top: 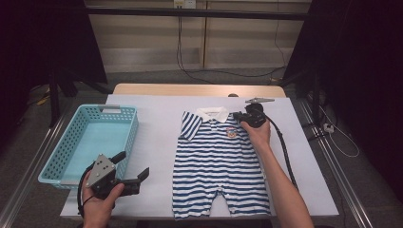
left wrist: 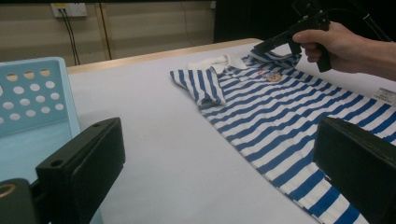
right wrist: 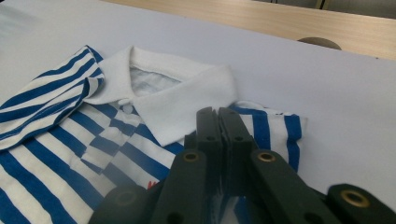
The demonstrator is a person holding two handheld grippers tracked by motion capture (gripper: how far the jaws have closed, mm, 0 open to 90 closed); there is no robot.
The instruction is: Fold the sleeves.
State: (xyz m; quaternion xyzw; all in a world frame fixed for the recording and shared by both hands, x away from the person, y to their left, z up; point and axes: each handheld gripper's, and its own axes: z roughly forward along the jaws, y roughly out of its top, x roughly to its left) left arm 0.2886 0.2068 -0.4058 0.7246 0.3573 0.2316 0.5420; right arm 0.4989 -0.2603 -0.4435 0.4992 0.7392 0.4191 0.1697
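Note:
A blue-and-white striped baby romper (top: 218,161) (left wrist: 280,107) (right wrist: 93,130) with a white collar (right wrist: 187,88) lies flat on the white-covered table (top: 157,123), collar at the far end. My right gripper (top: 236,115) (left wrist: 259,46) (right wrist: 217,112) is shut, its tips resting over the garment's right sleeve (right wrist: 280,126), which lies folded inward by the shoulder. Whether cloth is pinched between the jaws I cannot tell. My left gripper (top: 133,164) (left wrist: 215,163) is open and holds nothing, near the table's front left corner beside the basket.
A light blue plastic basket (top: 114,110) (left wrist: 32,88) stands at the table's left, with nothing in it. A small dark round thing (top: 233,95) (right wrist: 320,43) sits at the far wooden table edge. Cables run across the floor behind.

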